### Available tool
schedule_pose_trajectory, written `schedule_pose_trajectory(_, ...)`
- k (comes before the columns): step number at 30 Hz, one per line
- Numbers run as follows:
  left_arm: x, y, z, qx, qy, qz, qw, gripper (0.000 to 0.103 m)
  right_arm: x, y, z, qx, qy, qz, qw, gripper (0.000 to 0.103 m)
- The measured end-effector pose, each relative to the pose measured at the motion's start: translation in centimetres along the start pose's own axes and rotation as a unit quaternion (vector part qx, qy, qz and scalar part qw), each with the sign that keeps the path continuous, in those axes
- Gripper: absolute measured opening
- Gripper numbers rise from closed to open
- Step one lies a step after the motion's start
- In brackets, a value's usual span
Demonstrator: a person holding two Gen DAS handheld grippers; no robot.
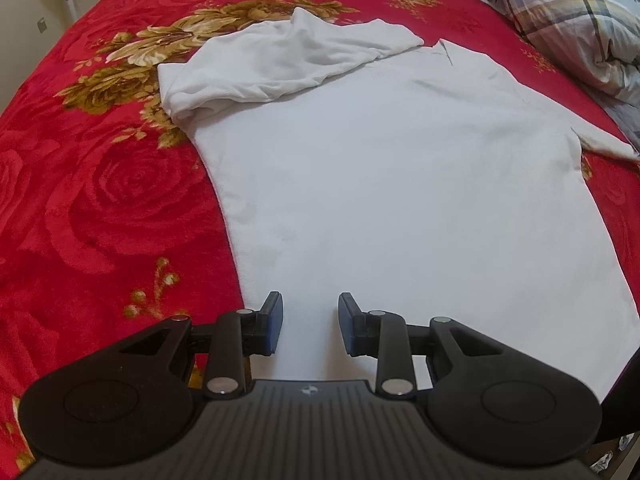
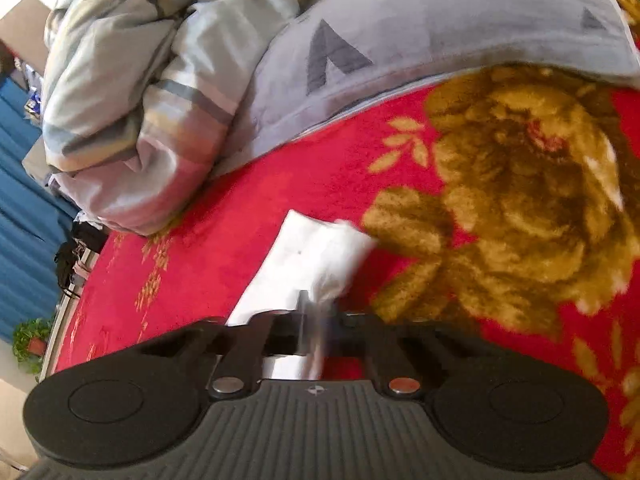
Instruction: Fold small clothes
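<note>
A white cotton T-shirt (image 1: 400,184) lies flat on the red bed blanket with gold roses (image 1: 100,184), 1 sleeve folded across its top. The left gripper (image 1: 310,326) hovers above its hem, jaws partly open and empty. The right gripper (image 2: 316,320) has its jaws clamped on the shirt's other white sleeve (image 2: 316,256), near the plaid duvet (image 2: 132,92).

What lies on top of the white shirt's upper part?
One sleeve is folded across the shirt near the collar. The red blanket lies under the shirt; whatever is beneath the folded sleeve is covered.
</note>
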State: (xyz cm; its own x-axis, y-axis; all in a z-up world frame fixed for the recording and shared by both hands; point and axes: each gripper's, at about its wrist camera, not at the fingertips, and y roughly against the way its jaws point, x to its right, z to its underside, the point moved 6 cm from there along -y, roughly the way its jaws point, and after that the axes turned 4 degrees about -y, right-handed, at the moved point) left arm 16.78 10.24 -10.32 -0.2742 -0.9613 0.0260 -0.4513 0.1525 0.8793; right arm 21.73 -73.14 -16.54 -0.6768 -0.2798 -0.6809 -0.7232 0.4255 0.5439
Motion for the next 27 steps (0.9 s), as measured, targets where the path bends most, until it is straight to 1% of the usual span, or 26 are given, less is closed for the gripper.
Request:
schedule_pose_trajectory(1, 0.0, 0.0, 0.0, 0.001, 0.002, 0.000, 1.0000, 0.034, -0.5, 1.0, -1.0, 0.037, 0.001, -0.008, 0.999, 0.003)
schedule_pose_trajectory(2, -0.1, 0.0, 0.0, 0.002, 0.004, 0.001, 1.0000, 0.034, -1.0, 1.5, -1.7, 0.057, 0.004, -0.007, 0.998, 0.003)
schedule_pose_trajectory(3, -0.2, 0.0, 0.0, 0.002, 0.006, 0.003, 1.0000, 0.034, -1.0, 1.3, -2.0, 0.061, 0.015, 0.014, 0.998, 0.004)
schedule_pose_trajectory(5, -0.1, -0.1, 0.0, 0.001, 0.006, 0.008, 1.0000, 0.034, -0.4, 0.1, -1.0, 0.029, 0.046, 0.087, 0.995, 0.021)
schedule_pose_trajectory(6, 0.0, -0.1, 0.1, -0.001, 0.007, 0.010, 0.9999, 0.034, -0.1, -0.3, -0.5, 0.015, 0.056, 0.113, 0.992, 0.026)
schedule_pose_trajectory(7, 0.0, -0.2, 0.2, -0.002, 0.010, 0.013, 0.9999, 0.034, -0.1, -0.1, -0.3, 0.014, 0.061, 0.125, 0.990, 0.025)
schedule_pose_trajectory(9, -0.2, -0.3, 0.3, -0.006, 0.017, 0.019, 0.9997, 0.034, -1.1, 1.6, -0.4, 0.045, 0.072, 0.144, 0.986, 0.026)
schedule_pose_trajectory(10, -0.3, -0.4, 0.4, -0.009, 0.021, 0.020, 0.9995, 0.034, -2.1, 2.6, -0.4, 0.062, 0.084, 0.138, 0.985, 0.026)
schedule_pose_trajectory(11, -0.5, -0.7, 0.7, -0.017, 0.025, 0.020, 0.9994, 0.034, -3.8, 3.9, -0.2, 0.077, 0.103, 0.121, 0.984, 0.026)
schedule_pose_trajectory(12, -0.7, -0.9, 1.0, -0.026, 0.028, 0.018, 0.9991, 0.034, -5.4, 4.9, 0.1, 0.081, 0.118, 0.101, 0.985, 0.027)
schedule_pose_trajectory(13, -0.9, -1.1, 1.3, -0.030, 0.032, 0.018, 0.9989, 0.034, -7.6, 6.0, 0.9, 0.078, 0.138, 0.067, 0.985, 0.029)
schedule_pose_trajectory(14, -1.0, -1.0, 1.3, -0.029, 0.033, 0.019, 0.9988, 0.034, -9.9, 7.1, 2.2, 0.065, 0.158, 0.025, 0.985, 0.030)
schedule_pose_trajectory(15, -1.0, -0.9, 1.4, -0.029, 0.034, 0.020, 0.9988, 0.034, -11.5, 8.2, 3.5, 0.049, 0.174, -0.009, 0.983, 0.036)
schedule_pose_trajectory(16, -1.1, -0.7, 1.4, -0.027, 0.040, 0.021, 0.9986, 0.034, -13.6, 9.3, 5.6, 0.020, 0.196, -0.052, 0.979, 0.042)
schedule_pose_trajectory(17, -1.2, -0.5, 1.3, -0.022, 0.049, 0.023, 0.9983, 0.034, -15.2, 10.2, 7.7, -0.013, 0.212, -0.090, 0.973, 0.044)
schedule_pose_trajectory(18, -1.2, -0.1, 1.2, -0.014, 0.052, 0.026, 0.9982, 0.034, -16.8, 11.3, 10.4, -0.056, 0.229, -0.134, 0.963, 0.045)
schedule_pose_trajectory(19, -1.1, 0.2, 1.1, -0.008, 0.049, 0.027, 0.9984, 0.034, -17.9, 12.2, 13.3, -0.100, 0.246, -0.171, 0.949, 0.045)
schedule_pose_trajectory(20, -0.9, 0.4, 1.2, -0.006, 0.044, 0.026, 0.9987, 0.034, -18.7, 13.2, 16.6, -0.146, 0.267, -0.199, 0.932, 0.045)
schedule_pose_trajectory(21, -0.8, 0.5, 1.4, -0.008, 0.041, 0.024, 0.9988, 0.034, -19.1, 13.8, 19.1, -0.181, 0.284, -0.214, 0.917, 0.046)
schedule_pose_trajectory(22, -0.7, 0.4, 1.7, -0.015, 0.039, 0.021, 0.9989, 0.034, -19.2, 14.5, 22.2, -0.224, 0.305, -0.228, 0.897, 0.046)
schedule_pose_trajectory(23, -0.7, 0.3, 2.0, -0.021, 0.037, 0.015, 0.9990, 0.034, -19.1, 14.9, 24.5, -0.250, 0.323, -0.232, 0.883, 0.046)
schedule_pose_trajectory(24, -0.7, 0.4, 2.2, -0.022, 0.035, 0.011, 0.9991, 0.034, -18.7, 14.9, 26.7, -0.269, 0.343, -0.223, 0.872, 0.046)
schedule_pose_trajectory(25, -0.7, 0.6, 2.3, -0.019, 0.033, 0.010, 0.9992, 0.034, -18.1, 14.5, 28.5, -0.288, 0.364, -0.203, 0.862, 0.046)
schedule_pose_trajectory(26, -0.7, 0.9, 2.4, -0.014, 0.034, 0.013, 0.9993, 0.034, -17.0, 13.7, 30.4, -0.313, 0.391, -0.164, 0.850, 0.045)
schedule_pose_trajectory(27, -0.7, 1.3, 2.4, -0.008, 0.035, 0.014, 0.9992, 0.034, -16.1, 13.0, 31.4, -0.324, 0.409, -0.126, 0.844, 0.042)
